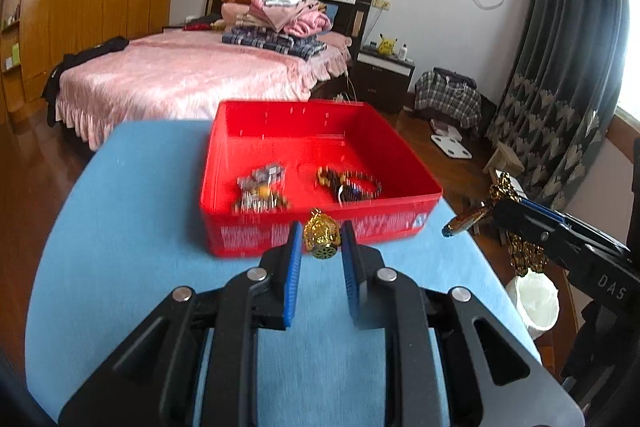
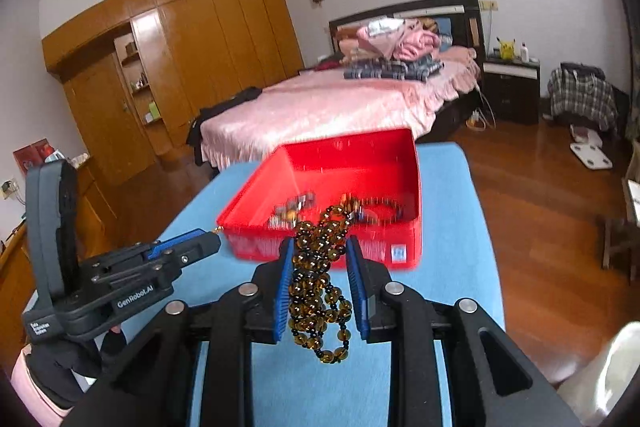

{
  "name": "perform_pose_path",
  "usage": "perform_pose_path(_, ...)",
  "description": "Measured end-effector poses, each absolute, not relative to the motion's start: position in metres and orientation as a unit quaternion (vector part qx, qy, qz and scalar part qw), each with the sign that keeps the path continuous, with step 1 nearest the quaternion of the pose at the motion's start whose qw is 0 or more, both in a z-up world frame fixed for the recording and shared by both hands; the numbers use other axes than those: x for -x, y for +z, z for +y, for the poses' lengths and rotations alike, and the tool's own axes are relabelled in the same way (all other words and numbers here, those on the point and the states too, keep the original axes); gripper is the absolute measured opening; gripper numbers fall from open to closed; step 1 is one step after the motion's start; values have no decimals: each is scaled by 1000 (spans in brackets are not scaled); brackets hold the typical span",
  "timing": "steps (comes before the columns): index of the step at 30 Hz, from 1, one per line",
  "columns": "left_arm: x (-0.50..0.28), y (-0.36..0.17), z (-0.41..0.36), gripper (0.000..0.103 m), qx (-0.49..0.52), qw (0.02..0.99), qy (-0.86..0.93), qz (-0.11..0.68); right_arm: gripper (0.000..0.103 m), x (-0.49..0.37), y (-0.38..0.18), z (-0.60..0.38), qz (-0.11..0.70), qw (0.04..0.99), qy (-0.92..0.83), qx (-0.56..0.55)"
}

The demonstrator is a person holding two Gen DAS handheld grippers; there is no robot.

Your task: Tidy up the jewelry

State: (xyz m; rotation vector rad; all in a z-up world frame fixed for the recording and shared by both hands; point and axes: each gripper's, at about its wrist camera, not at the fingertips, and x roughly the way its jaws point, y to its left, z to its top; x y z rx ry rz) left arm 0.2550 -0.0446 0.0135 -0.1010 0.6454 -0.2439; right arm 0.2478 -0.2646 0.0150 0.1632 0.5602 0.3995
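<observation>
A red box (image 1: pixel 320 227) stands on the blue table (image 1: pixel 140 227) and holds a grey bead bracelet (image 1: pixel 262 189) and dark bead bracelets (image 1: pixel 348 185). My left gripper (image 1: pixel 320 239) is shut on a gold filigree pendant (image 1: pixel 322 235), just in front of the box's near wall. My right gripper (image 2: pixel 322 263) is shut on an amber bead necklace (image 2: pixel 320 291) that hangs in loops between the fingers, near the box's (image 2: pixel 340 187) front edge. The right gripper also shows in the left wrist view (image 1: pixel 496 211), with the necklace (image 1: pixel 520 251) dangling from it, right of the box.
The left gripper (image 2: pixel 216 237) shows at lower left in the right wrist view. A pink bed (image 1: pixel 180 75), a nightstand (image 1: pixel 384 75), a wooden wardrobe (image 2: pixel 180 67) and a dark curtain (image 1: pixel 560 67) stand beyond the table. A white bin (image 1: pixel 534 301) is below the table's right edge.
</observation>
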Motion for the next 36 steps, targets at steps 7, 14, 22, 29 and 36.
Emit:
perform_pose_path(7, -290, 30, -46, 18, 46, 948, -111, 294, 25, -288, 30, -258, 260, 942, 199, -73)
perform_pose_path(14, -336, 32, -48, 18, 41, 951, -106, 287, 26, -342, 25, -250, 266, 940, 198, -77)
perform_pose_path(22, -374, 20, -41, 69, 48, 948, -83, 305, 61, -381, 5, -245, 284, 940, 173, -73)
perform_pose_path(29, -358, 23, -25, 80, 51, 952, -70, 294, 69, -364, 16, -254, 267, 949, 155, -66)
perform_pose_path(36, -327, 35, -16, 94, 38, 955, -51, 290, 90, -338, 29, -259, 252, 951, 164, -72)
